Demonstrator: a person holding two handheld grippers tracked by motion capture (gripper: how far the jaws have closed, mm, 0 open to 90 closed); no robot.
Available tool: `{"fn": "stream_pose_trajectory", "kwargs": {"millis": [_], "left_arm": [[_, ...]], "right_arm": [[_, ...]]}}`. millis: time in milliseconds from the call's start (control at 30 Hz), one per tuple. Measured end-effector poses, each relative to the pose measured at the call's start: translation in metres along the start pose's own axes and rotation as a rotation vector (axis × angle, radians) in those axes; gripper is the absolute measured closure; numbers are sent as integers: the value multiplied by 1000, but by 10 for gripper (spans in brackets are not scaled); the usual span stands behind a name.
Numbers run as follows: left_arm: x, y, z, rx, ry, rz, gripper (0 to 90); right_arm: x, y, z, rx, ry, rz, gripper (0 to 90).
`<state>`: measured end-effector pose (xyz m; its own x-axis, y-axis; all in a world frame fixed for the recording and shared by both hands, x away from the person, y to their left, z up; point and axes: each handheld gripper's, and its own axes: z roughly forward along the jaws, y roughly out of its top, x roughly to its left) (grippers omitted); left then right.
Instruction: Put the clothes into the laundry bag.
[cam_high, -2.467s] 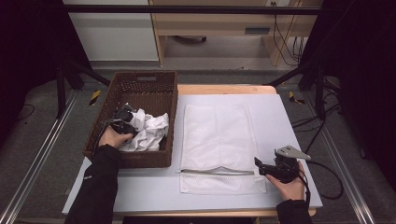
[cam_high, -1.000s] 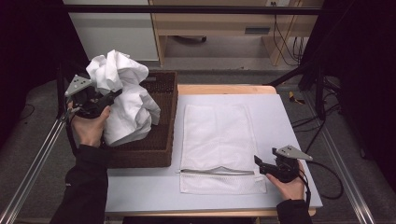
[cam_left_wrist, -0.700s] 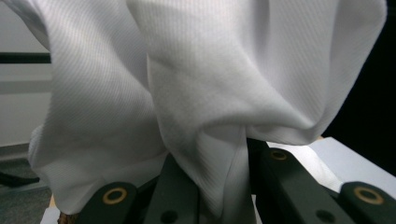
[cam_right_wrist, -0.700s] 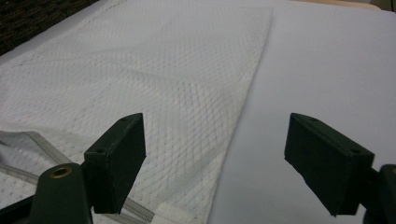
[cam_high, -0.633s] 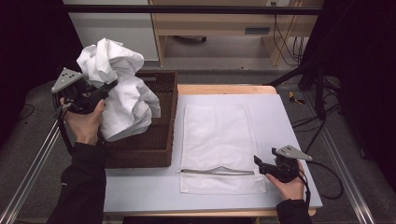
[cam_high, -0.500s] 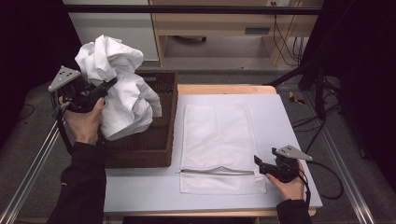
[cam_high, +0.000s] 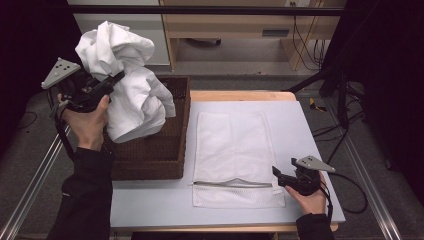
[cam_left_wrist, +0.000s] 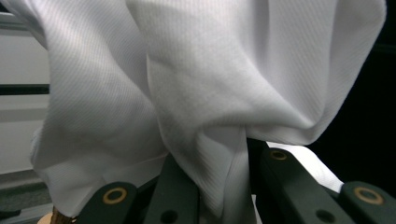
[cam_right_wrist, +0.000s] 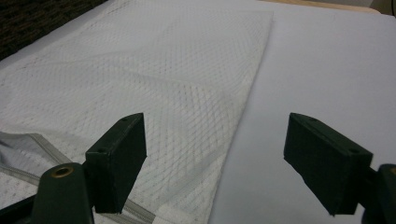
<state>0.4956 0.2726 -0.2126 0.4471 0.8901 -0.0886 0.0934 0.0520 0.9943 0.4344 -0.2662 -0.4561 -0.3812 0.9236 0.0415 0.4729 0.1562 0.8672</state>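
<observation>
The left gripper (cam_high: 111, 81) is pinching a crumpled white cotton garment (cam_high: 131, 95) and holding it above the dark brown woven wicker basket (cam_high: 165, 150), whose visible floor looks bare. The right gripper (cam_high: 276, 175) is waiting, jaws spread, by the zipped edge of a flat white mesh laundry bag (cam_high: 232, 150). Next, presumably: opening the bag, then carrying the garment across.
</observation>
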Motion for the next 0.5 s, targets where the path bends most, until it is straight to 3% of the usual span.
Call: {"fn": "stream_pose_trajectory", "kwargs": {"millis": [500], "left_arm": [[-24, 41, -11, -80, -27, 33, 817]], "right_arm": [[0, 2, -2, -13, 4, -4, 217]]}}
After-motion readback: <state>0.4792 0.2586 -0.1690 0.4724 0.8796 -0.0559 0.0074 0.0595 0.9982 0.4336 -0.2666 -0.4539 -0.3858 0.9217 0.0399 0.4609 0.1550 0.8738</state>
